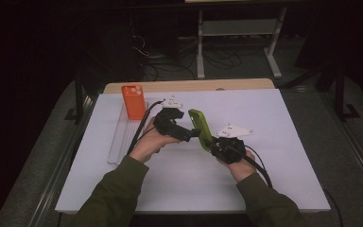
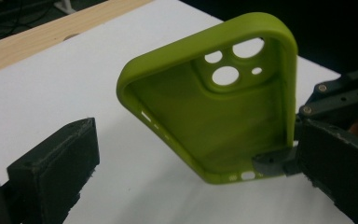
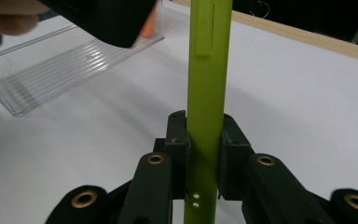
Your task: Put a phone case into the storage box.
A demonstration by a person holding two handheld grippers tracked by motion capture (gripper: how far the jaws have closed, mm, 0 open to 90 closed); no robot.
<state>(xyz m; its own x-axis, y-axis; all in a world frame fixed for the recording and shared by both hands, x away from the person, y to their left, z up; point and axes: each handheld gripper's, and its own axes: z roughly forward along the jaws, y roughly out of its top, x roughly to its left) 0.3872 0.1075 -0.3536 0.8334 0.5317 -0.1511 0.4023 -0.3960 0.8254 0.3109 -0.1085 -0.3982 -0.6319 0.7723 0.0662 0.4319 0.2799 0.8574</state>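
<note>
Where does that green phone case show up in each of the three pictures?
High view: green phone case at table centre, between the grippers.
Left gripper view: centre, hollow side facing the camera.
Right gripper view: edge-on, clamped by the right gripper.
Shared landmark: the white table.

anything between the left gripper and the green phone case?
Nothing visible. The left gripper has its jaws wide open, facing the hollow side of the green phone case, bare white table between. The right gripper clamps the case's lower edge.
</note>
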